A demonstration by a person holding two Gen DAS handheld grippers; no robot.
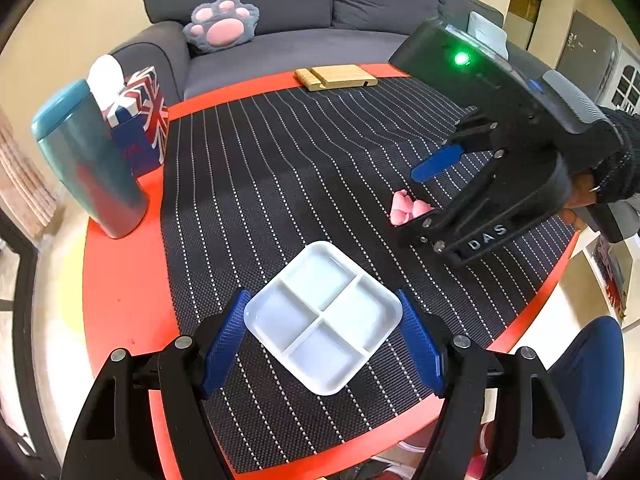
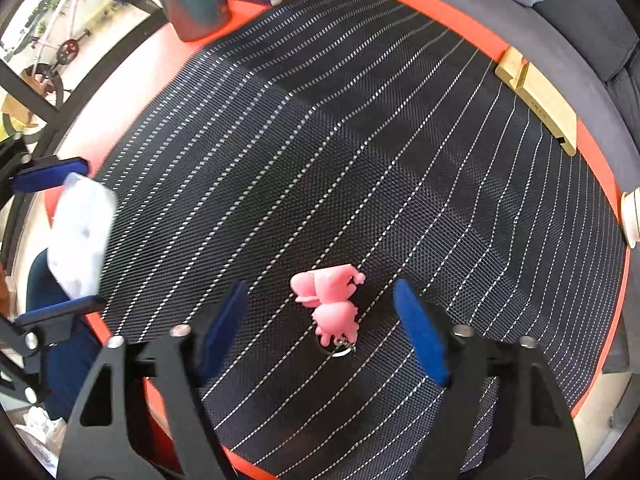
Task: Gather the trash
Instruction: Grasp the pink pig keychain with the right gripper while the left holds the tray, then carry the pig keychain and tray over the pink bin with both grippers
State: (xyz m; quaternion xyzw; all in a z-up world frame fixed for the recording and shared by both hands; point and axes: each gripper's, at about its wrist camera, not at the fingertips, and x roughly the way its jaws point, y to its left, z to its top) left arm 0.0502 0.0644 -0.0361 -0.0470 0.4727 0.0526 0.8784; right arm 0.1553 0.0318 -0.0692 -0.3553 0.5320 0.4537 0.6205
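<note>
A small pink figure (image 2: pixel 330 304) with a metal ring lies on the black striped mat (image 2: pixel 320 140). My right gripper (image 2: pixel 320 292) points down over it, open, with its blue pads on either side and clear of it. The left wrist view shows that gripper (image 1: pixel 412 200) from outside, with the pink figure (image 1: pixel 404 208) partly hidden behind its fingers. My left gripper (image 1: pixel 322 320) is shut on a white four-compartment tray (image 1: pixel 324 316), its blue pads pressing on two opposite corners. The tray's compartments hold nothing. In the right wrist view the tray (image 2: pixel 80 232) is a blur at the table's left edge.
On the round red table (image 1: pixel 120 300) stand a teal tumbler (image 1: pixel 88 160) and a Union Jack tissue box (image 1: pixel 140 120) at the far left, and a wooden stand (image 1: pixel 336 77) at the far edge. Behind is a grey sofa (image 1: pixel 280 0) with a paw cushion (image 1: pixel 222 24). A blue chair (image 1: pixel 592 380) is near right.
</note>
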